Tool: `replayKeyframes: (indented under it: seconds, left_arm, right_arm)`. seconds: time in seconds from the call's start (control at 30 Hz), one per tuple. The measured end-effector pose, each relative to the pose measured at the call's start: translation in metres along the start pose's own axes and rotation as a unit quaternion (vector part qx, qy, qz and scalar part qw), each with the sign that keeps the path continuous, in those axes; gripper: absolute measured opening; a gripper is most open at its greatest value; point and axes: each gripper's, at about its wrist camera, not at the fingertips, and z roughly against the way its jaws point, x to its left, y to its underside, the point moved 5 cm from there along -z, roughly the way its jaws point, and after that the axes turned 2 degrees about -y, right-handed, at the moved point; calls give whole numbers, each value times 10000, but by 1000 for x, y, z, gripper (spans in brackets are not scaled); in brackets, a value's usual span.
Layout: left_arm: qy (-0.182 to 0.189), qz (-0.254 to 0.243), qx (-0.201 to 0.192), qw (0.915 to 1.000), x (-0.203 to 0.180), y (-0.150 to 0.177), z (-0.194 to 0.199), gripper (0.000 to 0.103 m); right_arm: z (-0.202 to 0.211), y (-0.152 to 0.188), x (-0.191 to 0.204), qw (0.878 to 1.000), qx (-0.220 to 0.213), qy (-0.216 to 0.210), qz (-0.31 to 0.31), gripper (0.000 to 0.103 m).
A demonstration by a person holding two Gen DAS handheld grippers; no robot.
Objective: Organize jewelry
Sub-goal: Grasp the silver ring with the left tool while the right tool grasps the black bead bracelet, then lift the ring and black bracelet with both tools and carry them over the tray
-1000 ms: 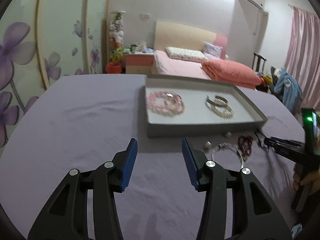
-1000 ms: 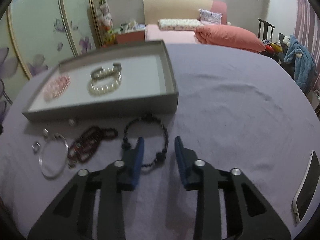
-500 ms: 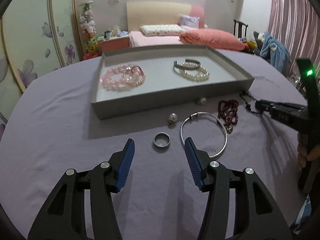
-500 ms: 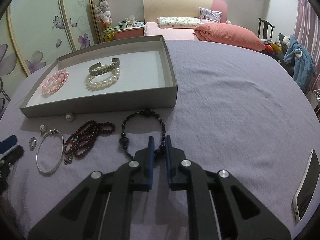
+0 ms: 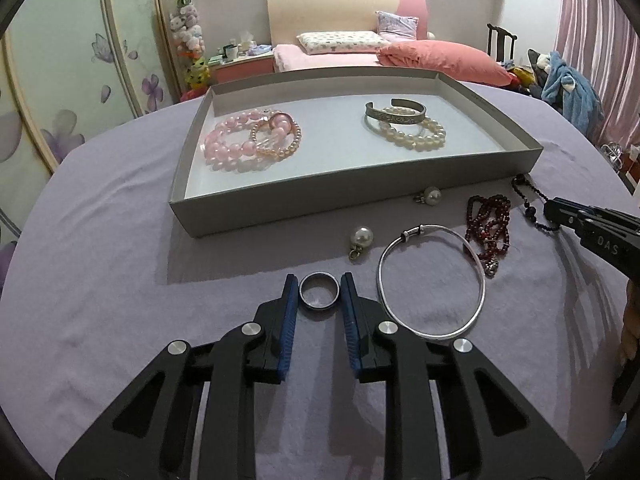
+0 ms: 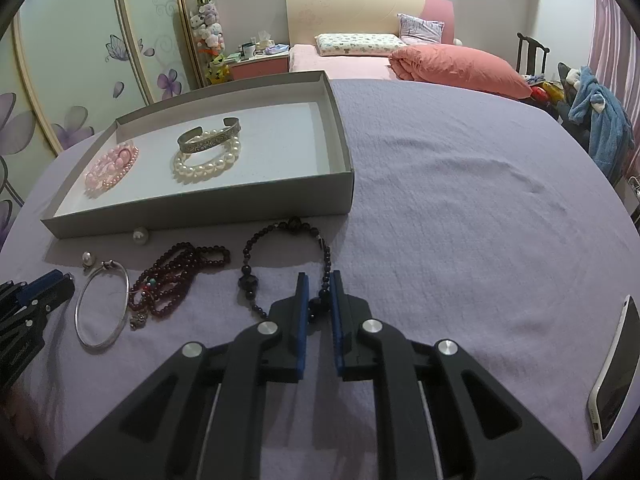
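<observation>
A small silver ring (image 5: 320, 306) lies on the purple cloth between the blue pads of my left gripper (image 5: 319, 280). Its jaws are closing and the pads touch the ring's two sides. My right gripper (image 6: 319, 284) is shut on the near side of a black bead bracelet (image 6: 248, 276), which still lies on the cloth. In front of the grey tray (image 5: 360, 200) lie a silver bangle (image 5: 478, 264), dark red beads (image 5: 488, 224) and two pearl pendants (image 5: 362, 237). Inside the tray are pink bead bracelets (image 5: 240, 144) and a pearl bracelet with a silver cuff (image 5: 416, 132).
A white phone (image 6: 612, 372) rests near the cloth's right edge. Beyond the table are a bed with a pink quilt (image 6: 460, 66), a flowered wardrobe (image 6: 80, 60) and a chair draped with blue clothing (image 6: 600, 128).
My left gripper moved right and down to the ring and its jaws narrowed around it. The right gripper closed on the black bead bracelet and stayed in place.
</observation>
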Motion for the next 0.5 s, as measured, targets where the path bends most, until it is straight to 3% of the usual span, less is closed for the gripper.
replayKeyframes:
  seconds: [0.2,0.5]
  left_arm:
    - [-258,80,18,9996,22,7,5,23]
    - [-234,177,27,9996,35,8,5,23]
  right_arm:
    - [0,0,-1,10000,2,-16,-10,12]
    - [0,0,-1,10000,0,-19,-11,12]
